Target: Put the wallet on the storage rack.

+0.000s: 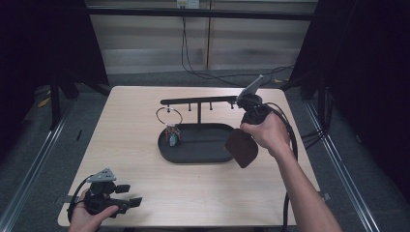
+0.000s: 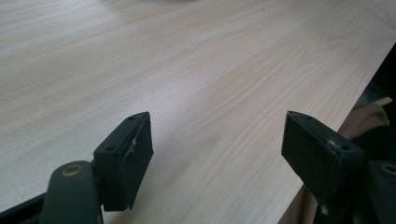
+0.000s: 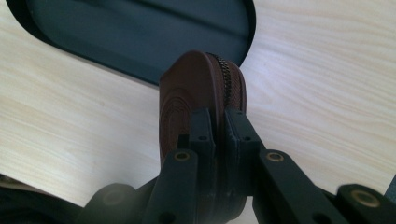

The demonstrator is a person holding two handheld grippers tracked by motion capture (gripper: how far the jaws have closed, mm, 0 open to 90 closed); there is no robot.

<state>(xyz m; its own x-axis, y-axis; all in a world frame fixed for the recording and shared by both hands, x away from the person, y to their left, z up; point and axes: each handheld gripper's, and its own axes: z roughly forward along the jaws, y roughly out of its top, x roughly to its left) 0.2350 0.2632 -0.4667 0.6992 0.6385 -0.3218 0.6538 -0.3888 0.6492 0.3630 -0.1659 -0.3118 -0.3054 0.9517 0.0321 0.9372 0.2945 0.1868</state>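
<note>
Right gripper (image 3: 219,135) has its jaws pressed together on a brown zipped pouch (image 3: 201,93), pinching it by one edge, and the pouch hangs clear of the table (image 1: 145,183). In the high view that pouch (image 1: 241,147) dangles below the right hand (image 1: 266,133), just off the near right end of the black oval tray (image 1: 193,153). From the right gripper view the zip runs up the side of the pouch beside the pads, and the rounded leather-like face bulges out past them. It looks light and soft, a little padded, so it should flex and swing rather than hold its shape; the skin seems smooth enough to slide if the pinch loosens. Best hold, I'd judge, is right where it is now, on the flat seam near the zip, deep between the pads rather than at the tips.

Beyond the pouch, past the gripper, stands the hook rail (image 1: 198,101) rising from the tray on a thin post. A key ring with keys (image 1: 170,126) hangs at the far-left end of it, well apart from the pouch.

Over on the near side, the left gripper (image 2: 217,140) rests low by the table edge with its jaws spread wide and only bare wood between them; in the high view it (image 1: 128,195) sits well apart from the tray.
</note>
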